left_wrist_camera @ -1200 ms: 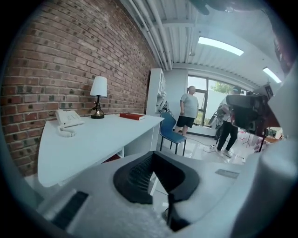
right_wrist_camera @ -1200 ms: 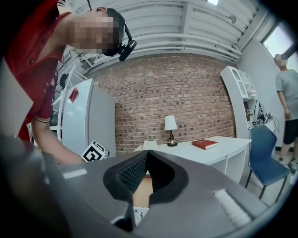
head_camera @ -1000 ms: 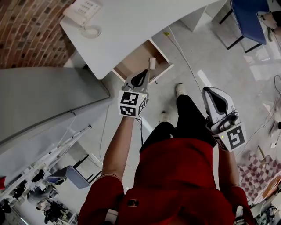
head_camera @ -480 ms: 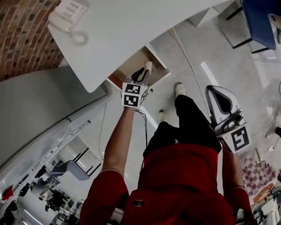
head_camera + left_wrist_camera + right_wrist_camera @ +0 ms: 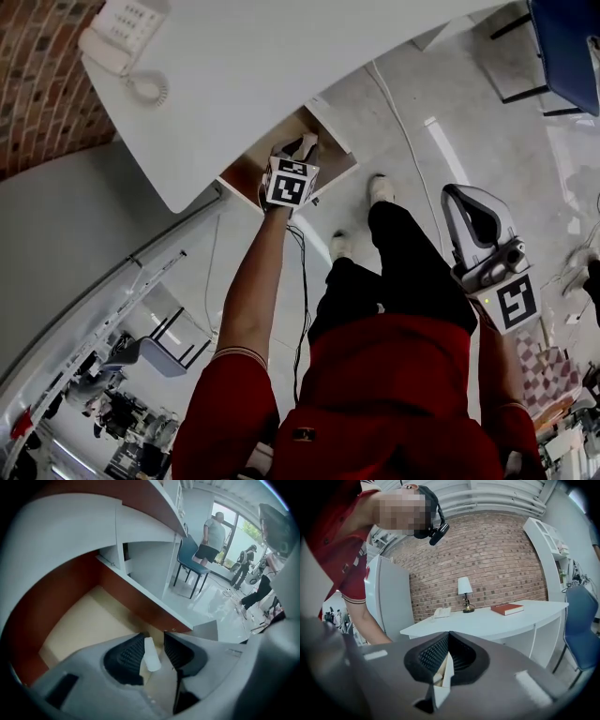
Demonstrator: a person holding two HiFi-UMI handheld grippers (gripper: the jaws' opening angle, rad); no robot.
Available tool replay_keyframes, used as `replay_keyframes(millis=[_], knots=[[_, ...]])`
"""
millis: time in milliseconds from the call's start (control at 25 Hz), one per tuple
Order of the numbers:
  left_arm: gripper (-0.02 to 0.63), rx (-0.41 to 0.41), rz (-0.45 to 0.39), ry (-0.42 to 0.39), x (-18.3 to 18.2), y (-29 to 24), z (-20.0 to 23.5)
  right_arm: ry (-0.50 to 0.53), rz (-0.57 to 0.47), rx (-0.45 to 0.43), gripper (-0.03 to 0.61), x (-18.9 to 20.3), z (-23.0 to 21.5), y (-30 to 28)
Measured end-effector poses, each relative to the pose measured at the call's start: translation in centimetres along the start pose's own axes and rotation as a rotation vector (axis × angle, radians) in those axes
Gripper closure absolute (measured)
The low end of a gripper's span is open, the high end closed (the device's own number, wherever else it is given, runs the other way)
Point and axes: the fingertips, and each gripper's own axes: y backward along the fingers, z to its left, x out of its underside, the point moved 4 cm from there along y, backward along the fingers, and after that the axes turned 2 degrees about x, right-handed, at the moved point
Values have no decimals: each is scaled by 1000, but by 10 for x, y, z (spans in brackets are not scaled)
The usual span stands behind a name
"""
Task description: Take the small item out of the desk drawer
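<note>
The left gripper point(image 5: 302, 150) has come down from above the desk edge and now reaches into the open drawer point(image 5: 246, 173). Its jaws have just been opening and stand apart, with the small item point(image 5: 151, 655) between them. It lies close to one ribbed black pad, and there is a gap to the other. The item is a short, pale cylinder, a little see-through, near the front wall of the drawer. The right gripper point(image 5: 466, 193) has sunk a little beside the person's hip, and its jaws are together with nothing in them.

The drawer has a light wooden bottom and reddish-brown sides. The desk point(image 5: 281, 56) is smooth, white and curved, and a white telephone point(image 5: 117, 37) with a coiled cord sits on it. The floor point(image 5: 422, 122) is pale grey and shiny. Behind the desk is a red brick wall point(image 5: 37, 94), and a blue chair point(image 5: 562, 47) stands to the side.
</note>
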Motion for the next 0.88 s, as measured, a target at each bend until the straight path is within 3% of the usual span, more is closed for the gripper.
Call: replay_keyframes(millis=[440, 880], knots=[[440, -5, 157, 45, 22, -51, 14, 1, 42, 6, 566, 20, -27, -7], [457, -37, 220, 83, 33, -75, 22, 6, 75, 14, 566, 30, -40, -4]])
